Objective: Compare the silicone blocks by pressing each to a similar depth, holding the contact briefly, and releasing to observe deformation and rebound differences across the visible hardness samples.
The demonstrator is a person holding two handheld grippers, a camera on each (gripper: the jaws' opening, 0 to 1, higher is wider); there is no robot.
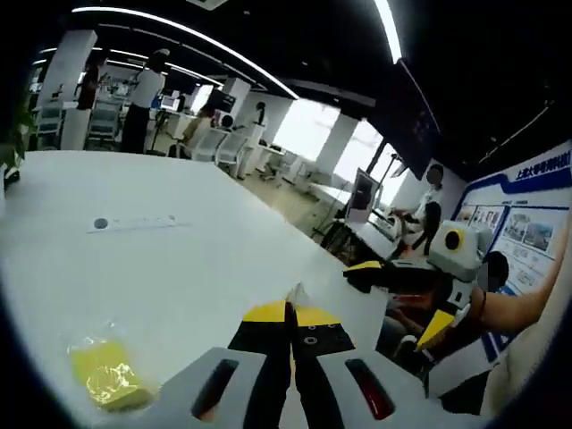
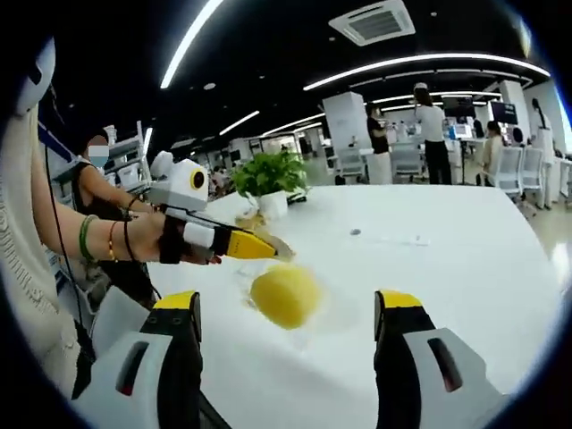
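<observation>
Up close, the left gripper (image 1: 289, 315) has its two yellow tips pressed together with nothing between them. It hangs over the big white table (image 1: 179, 259). A yellow block in a clear bag (image 1: 105, 374) lies on the table, down and to the side of it. Farther off sits a small flat label (image 1: 134, 222).

From the right gripper view, the right gripper (image 2: 288, 306) is spread wide and holds nothing. A round yellow block (image 2: 284, 295) rests on the table between its jaws, not touching them. Just behind that block the left gripper's closed tip points in from the side. A green plant in a white pot (image 2: 271, 181) stands at the far edge. People stand far back by desks.
</observation>
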